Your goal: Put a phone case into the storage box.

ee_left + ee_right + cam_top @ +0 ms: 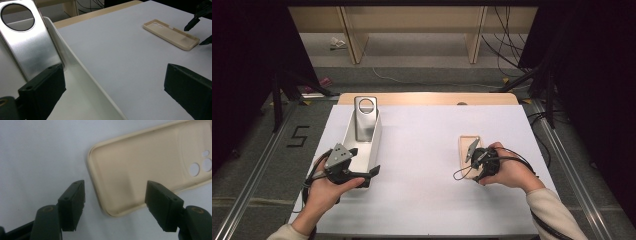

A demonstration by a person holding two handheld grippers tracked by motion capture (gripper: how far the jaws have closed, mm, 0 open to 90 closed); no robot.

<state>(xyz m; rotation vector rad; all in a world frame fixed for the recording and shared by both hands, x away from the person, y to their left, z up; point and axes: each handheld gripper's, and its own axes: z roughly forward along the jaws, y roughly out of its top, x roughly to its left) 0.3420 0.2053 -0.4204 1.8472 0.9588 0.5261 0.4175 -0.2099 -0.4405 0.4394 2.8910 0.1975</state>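
White paper covers the table (422,210), and on its right half the beige phone case (140,167) lies flat, hollow side up. I see my right gripper (115,205) with its jaws wide apart, straddling the case's near corner without touching it, my hand angled down over it. My left gripper (112,90) stands open across the white tray's wall (75,72).

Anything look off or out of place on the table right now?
Nothing stands out. The beige phone case lies flat, open side up, looking undamaged, with the right gripper open over its corner. The metal stand leans inside the white tray; the left gripper is open, straddling the tray's wall. No spills.
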